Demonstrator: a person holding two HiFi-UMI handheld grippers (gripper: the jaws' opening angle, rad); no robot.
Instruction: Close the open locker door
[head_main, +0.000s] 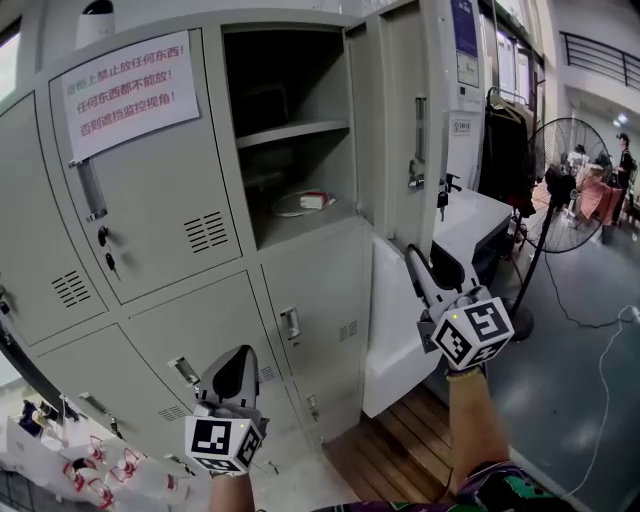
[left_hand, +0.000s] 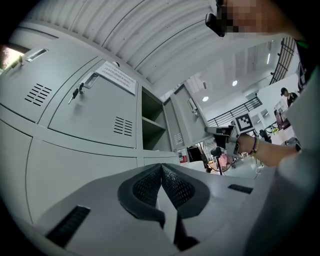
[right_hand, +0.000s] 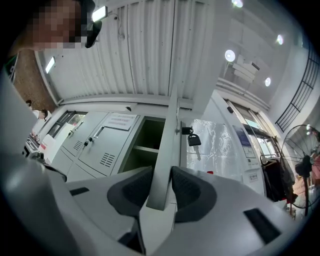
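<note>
The open locker door (head_main: 400, 130) of the top right compartment (head_main: 290, 130) stands swung out to the right, with a key (head_main: 442, 195) hanging from its lock. My right gripper (head_main: 413, 255) reaches up to the door's lower corner. In the right gripper view the door's edge (right_hand: 167, 145) runs down between the pads of my right gripper (right_hand: 161, 187), which press on both of its sides. My left gripper (head_main: 238, 358) is shut and empty, low in front of the closed lower lockers. Its pads meet in the left gripper view, where my left gripper (left_hand: 161, 175) points up at the lockers.
A notice sheet (head_main: 125, 95) is taped on the closed upper left door. A white cable and plug (head_main: 312, 200) lie in the open compartment. A white panel (head_main: 395, 330) stands below the open door. A pedestal fan (head_main: 570, 185) and clothes rack (head_main: 505, 140) stand right.
</note>
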